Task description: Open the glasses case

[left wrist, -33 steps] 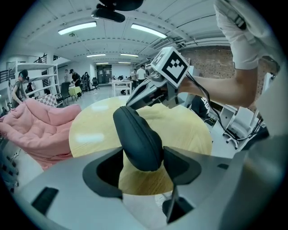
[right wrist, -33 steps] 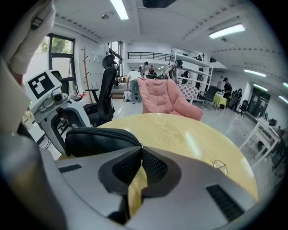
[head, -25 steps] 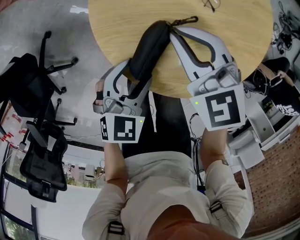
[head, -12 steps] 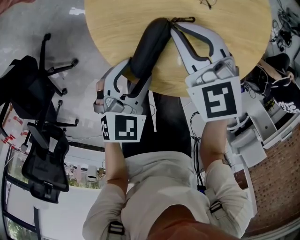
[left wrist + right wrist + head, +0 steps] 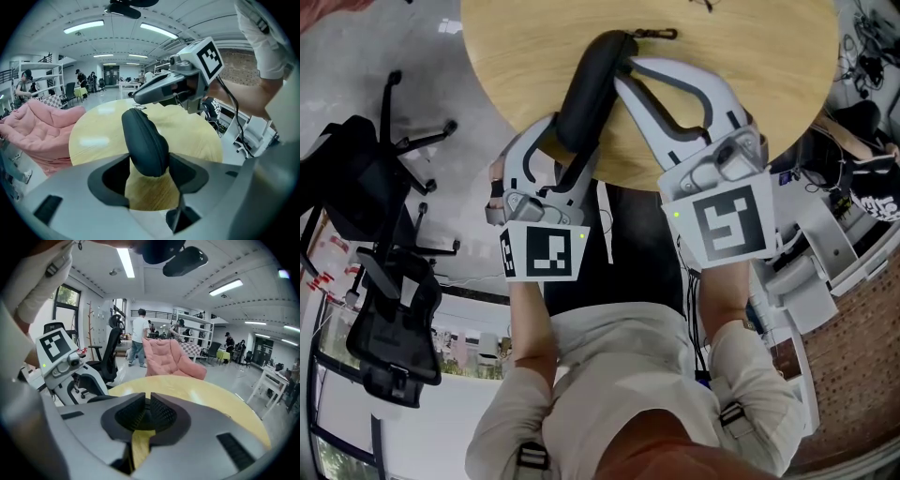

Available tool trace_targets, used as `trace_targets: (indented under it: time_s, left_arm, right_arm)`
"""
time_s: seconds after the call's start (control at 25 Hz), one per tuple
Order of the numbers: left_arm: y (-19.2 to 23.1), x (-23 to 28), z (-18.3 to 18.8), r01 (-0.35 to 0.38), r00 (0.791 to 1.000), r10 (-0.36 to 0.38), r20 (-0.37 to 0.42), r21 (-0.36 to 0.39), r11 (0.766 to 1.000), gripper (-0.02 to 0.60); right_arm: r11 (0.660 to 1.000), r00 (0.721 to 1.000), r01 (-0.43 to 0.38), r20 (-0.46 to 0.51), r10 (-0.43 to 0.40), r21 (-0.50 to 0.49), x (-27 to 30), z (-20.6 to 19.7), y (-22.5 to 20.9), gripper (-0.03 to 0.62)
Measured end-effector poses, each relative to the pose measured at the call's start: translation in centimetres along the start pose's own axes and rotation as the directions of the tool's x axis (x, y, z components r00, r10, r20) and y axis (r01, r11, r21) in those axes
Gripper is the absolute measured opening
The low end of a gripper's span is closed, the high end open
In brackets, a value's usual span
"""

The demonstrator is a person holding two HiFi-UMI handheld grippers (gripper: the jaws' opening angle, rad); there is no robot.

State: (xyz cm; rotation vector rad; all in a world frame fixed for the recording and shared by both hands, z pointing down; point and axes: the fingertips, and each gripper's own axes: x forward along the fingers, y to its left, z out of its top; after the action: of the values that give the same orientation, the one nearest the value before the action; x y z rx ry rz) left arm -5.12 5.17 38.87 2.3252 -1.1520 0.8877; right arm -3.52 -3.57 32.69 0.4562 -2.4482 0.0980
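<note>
A black zipped glasses case [image 5: 591, 84] lies lengthwise on the round wooden table [image 5: 750, 56], with a small black loop [image 5: 654, 35] at its far end. My left gripper [image 5: 577, 141] is shut on the case's near end, and both pads press its sides [image 5: 145, 140]. My right gripper [image 5: 625, 73] sits beside the far end of the case, just short of the loop. Its jaws have just been opening. In the right gripper view a narrow gap shows at my right gripper [image 5: 146, 416], with nothing between the pads.
Black office chairs [image 5: 384, 234] stand on the floor to the left of the table. White equipment and cables [image 5: 825, 244] crowd the right side. A pink beanbag [image 5: 171, 357] lies beyond the table, and people stand far back in the room.
The right gripper's jaws have parted slightly, and its tips have drawn back a little from the loop toward the case's side. The left gripper keeps its hold and has not moved.
</note>
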Motion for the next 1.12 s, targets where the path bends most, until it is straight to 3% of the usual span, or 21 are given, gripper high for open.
trace_targets:
  time_s: [0.4,0.68,0.84,0.96,1.12]
  left_arm:
    - [-0.2,-0.2,0.4,-0.015,1.0,0.015,-0.003,0.011,1.0,0.282]
    - [0.4,-2.0,3.3,-0.01,1.0,0.009,0.015,0.09,0.996,0.282]
    - [1.2,-3.3,5.3,-0.005,0.996,0.002,0.087,0.038,0.999,0.277]
    - [2.7,-3.3,5.5,-0.063,0.994,0.063,0.093,-0.003,0.998,0.261]
    - [3.6,-2.1,5.8,-0.082,0.993,0.081,0.081,0.008,0.997,0.259]
  right_arm:
    - [0.995,0.995,-0.1,-0.004,0.1,-0.025,0.8,-0.5,1.8,0.018]
    - [0.993,0.993,-0.119,-0.013,0.118,-0.016,0.9,-0.6,1.7,0.018]
    - [0.991,0.991,-0.131,-0.009,0.131,-0.02,1.0,-0.5,1.7,0.018]
    - [0.991,0.991,-0.136,-0.014,0.136,-0.014,1.0,-0.7,1.8,0.018]
    - [0.991,0.991,-0.137,-0.015,0.136,-0.011,1.0,-0.8,1.8,0.018]
